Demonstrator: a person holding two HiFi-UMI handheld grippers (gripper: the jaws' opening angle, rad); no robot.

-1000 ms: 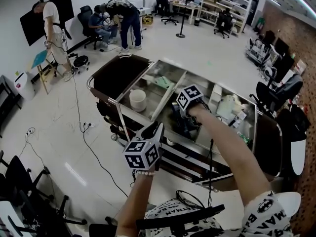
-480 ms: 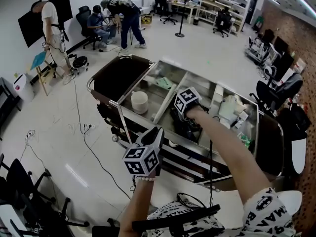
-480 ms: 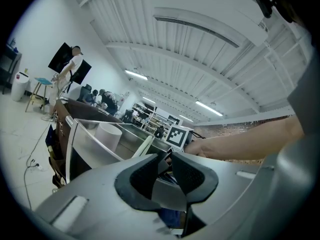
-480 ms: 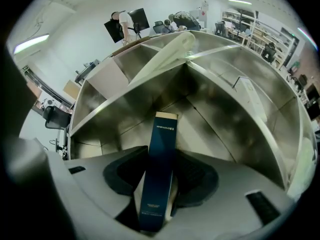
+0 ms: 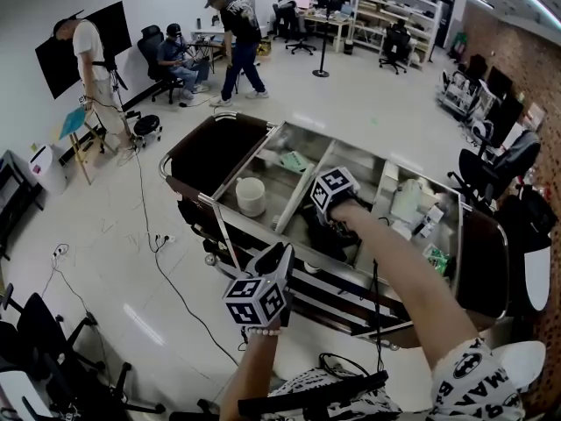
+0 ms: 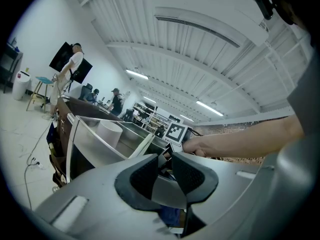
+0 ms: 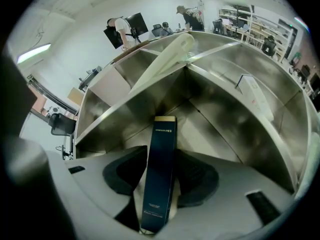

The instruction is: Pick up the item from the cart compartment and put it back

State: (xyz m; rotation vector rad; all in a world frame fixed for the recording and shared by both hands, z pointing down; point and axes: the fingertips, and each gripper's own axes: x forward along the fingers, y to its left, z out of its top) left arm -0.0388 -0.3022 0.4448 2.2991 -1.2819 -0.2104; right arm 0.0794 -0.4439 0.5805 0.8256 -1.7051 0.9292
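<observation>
Right gripper (image 7: 162, 160) sits lower in the cart's (image 5: 215, 139) mid-frame compartment, jaws just opening wider, slack around a slim navy box (image 7: 160, 184) with gold end band; left gripper (image 6: 167, 166) slightly parted, empty.

A: Any readable text here?
B: Only on the wearer's shirt (image 5: 478, 382). It's white with a repeating black print. "MAN" is clear on the sleeve with "BA" beside it, and "MAN" shows again on the chest. There's a bat emblem in an oval among the words.
A: Dark blue box (image 7: 160, 174)?
B: One pale print line near its top end and a smaller block near the bottom. Both are too small to read in the right gripper view.
A: White box (image 7: 252, 91) past the divider?
B: Faint marks, illegible.
A: Far marker cube (image 5: 333, 191), near marker cube (image 5: 256, 298)?
B: Black-and-white square codes only. No letters, no digits.
</observation>
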